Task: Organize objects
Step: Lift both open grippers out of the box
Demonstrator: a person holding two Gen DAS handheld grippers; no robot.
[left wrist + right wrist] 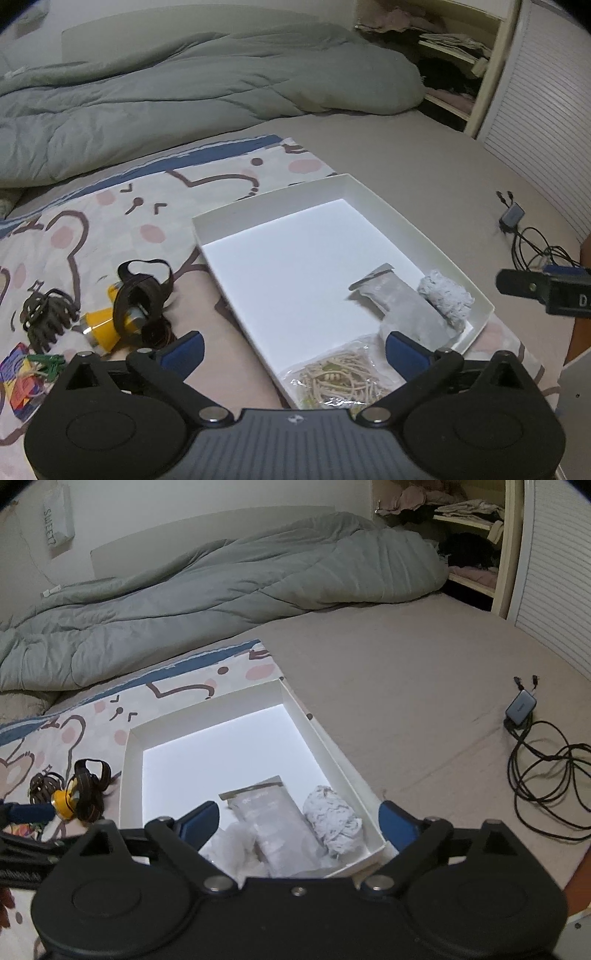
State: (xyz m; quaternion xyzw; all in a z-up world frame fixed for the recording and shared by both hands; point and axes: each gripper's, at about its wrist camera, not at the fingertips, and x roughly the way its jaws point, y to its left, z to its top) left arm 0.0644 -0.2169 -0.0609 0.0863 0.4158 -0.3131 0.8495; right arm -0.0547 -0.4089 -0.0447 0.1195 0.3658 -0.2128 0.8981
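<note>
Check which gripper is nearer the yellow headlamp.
Left. The left gripper hangs just right of the yellow headlamp; the right gripper is over the white box's far side.

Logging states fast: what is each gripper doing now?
Left gripper: open, holding nothing.
Right gripper: open, holding nothing, over the shallow white cardboard box.

The left gripper (293,349) is held low with its two blue-tipped fingers (186,347) spread wide apart and nothing between them. The right gripper (299,821) is likewise spread wide, its blue fingers (397,823) holding nothing. Each gripper shows at the edge of the other's view, so the two sit side by side, near each other.
</note>
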